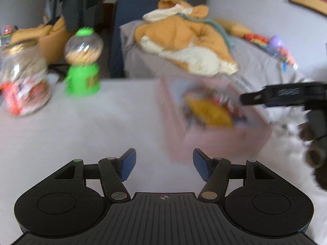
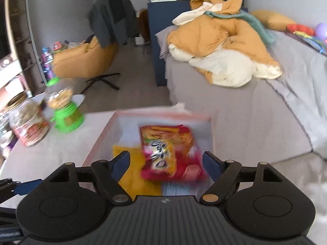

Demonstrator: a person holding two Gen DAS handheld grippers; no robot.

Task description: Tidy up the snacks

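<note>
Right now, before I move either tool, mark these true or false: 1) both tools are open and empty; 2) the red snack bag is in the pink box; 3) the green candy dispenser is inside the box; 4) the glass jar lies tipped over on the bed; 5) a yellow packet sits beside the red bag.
1) True: the left tool and right tool are open, with nothing gripped.
2) True: the red snack bag is in the pink box.
3) False: the green candy dispenser stands on the table, left of the box.
4) False: the glass jar stands upright on the table.
5) True: the yellow packet lies just left of the red bag.
</note>
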